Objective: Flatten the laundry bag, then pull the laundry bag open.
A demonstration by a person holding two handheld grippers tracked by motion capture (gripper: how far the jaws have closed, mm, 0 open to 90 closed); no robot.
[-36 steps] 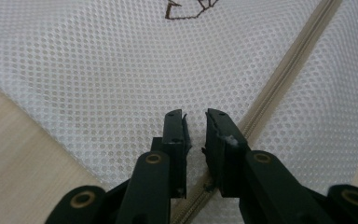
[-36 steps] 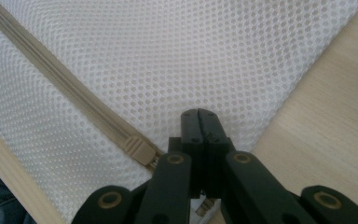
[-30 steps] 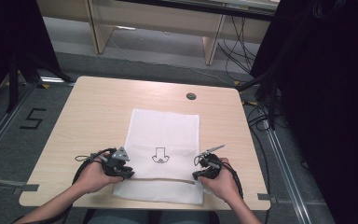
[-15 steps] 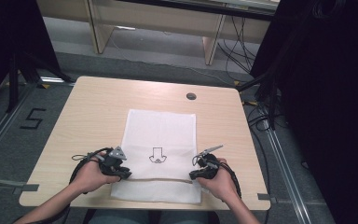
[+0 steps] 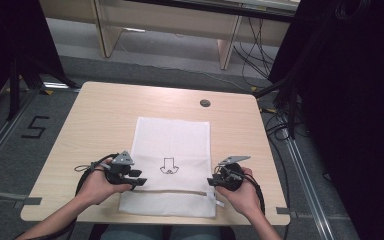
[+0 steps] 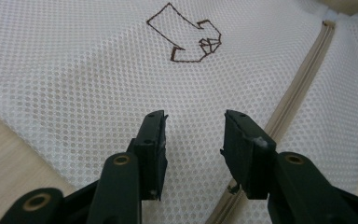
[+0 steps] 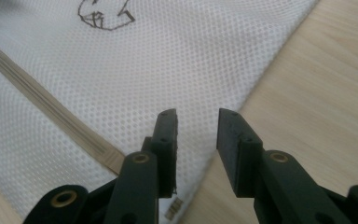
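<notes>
White mesh bag (image 5: 172,167) lay flat at the table's (image 5: 100,120) near edge, zipper (image 5: 167,192) running across near me. My left gripper (image 5: 139,182) and right gripper (image 5: 211,182) sat at its side edges; jaws had just been opening, spread, pinching nothing. Best to lift both away evenly, not snag the mesh.

White mesh bag (image 5: 172,150) (brown arrow print), beige zip (image 5: 167,192).
</notes>
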